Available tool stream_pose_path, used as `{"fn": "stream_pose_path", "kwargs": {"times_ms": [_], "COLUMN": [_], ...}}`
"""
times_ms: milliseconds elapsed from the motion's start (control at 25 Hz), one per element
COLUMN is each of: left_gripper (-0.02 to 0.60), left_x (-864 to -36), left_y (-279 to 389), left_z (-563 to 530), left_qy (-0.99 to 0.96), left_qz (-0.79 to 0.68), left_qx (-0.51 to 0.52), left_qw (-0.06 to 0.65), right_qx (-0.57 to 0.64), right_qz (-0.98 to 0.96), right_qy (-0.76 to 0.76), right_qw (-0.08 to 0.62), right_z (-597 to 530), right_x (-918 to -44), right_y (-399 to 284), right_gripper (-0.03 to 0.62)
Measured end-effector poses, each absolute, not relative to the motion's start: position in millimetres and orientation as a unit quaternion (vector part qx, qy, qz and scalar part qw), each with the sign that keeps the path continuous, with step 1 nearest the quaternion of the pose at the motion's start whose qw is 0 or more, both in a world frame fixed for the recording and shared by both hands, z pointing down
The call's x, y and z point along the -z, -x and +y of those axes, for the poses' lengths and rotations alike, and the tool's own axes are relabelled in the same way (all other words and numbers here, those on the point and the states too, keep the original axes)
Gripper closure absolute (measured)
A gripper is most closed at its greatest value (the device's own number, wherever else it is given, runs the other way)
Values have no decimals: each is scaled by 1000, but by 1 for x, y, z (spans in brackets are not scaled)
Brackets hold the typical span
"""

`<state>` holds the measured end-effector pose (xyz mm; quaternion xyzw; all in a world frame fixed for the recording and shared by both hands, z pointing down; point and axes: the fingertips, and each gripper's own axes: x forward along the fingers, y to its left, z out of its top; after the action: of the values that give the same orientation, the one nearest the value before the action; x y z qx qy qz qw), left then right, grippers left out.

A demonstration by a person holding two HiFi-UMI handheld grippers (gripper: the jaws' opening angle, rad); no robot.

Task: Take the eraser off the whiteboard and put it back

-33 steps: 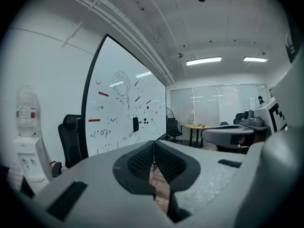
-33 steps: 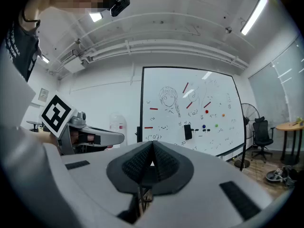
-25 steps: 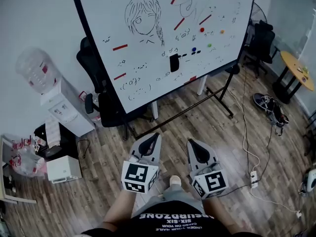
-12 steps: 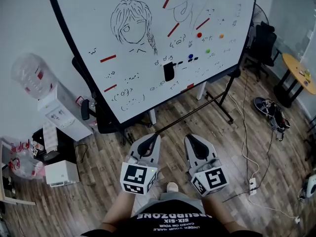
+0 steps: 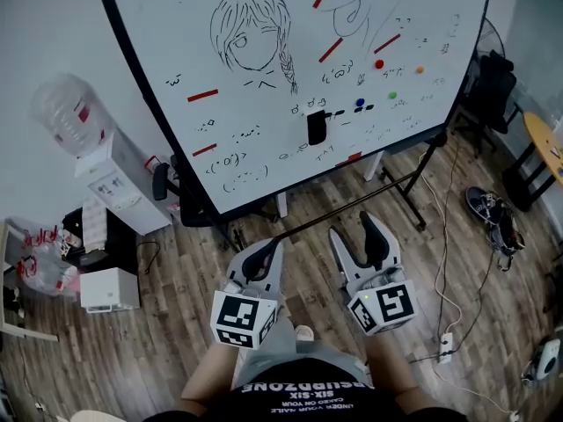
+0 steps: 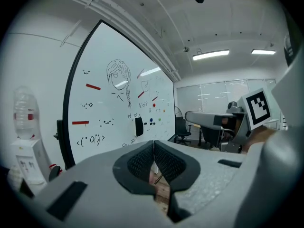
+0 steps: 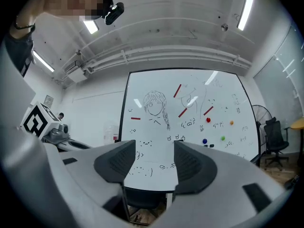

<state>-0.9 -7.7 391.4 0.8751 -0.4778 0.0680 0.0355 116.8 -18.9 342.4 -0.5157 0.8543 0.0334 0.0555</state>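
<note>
Well off to the left of both pairs of jaws, a water dispenser (image 5: 114, 187) stands against the wall, just beside the black left edge of the whiteboard (image 5: 185, 33). The left gripper (image 5: 266, 251) is held low in front of the person, its jaws pressed together with nothing between them and pointed toward the lower part of the board. The eraser (image 5: 316, 127), a black upright block, sits on the whiteboard among small scribbles, well ahead of both grippers and untouched. In the head view it lies above the gap between them, and in the left gripper view it shows just above and left of the shut jaw tips. The right gripper (image 5: 356, 229) is beside the left one, its jaws spread wide after just opening, with nothing in the gap but the board's drawings far beyond. To the right of those jaws, a pair of shoes (image 5: 493, 221) lies on the wooden floor (image 5: 176, 323).
</note>
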Motion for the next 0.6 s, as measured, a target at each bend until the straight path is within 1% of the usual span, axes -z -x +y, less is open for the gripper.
{"fn": "stream_pose_path", "kwargs": {"times_ms": [200,600], "left_gripper": [577,577], "left_x": [-399,-400], "left_y": [11,14], "left_z": [-24,-90], "left_qy": [-868,-876], "left_qz": [-489,-474], "left_qx": [-70,-79], "left_qw": [46,49], "right_qx": [-31,-29], "right_qz": [854,846], "right_qy": [517,531], "right_qw": [51,40], "right_z": [-47,-126], "right_x": [-344,-340], "right_y": [-115,-111], "right_gripper": [365,350]}}
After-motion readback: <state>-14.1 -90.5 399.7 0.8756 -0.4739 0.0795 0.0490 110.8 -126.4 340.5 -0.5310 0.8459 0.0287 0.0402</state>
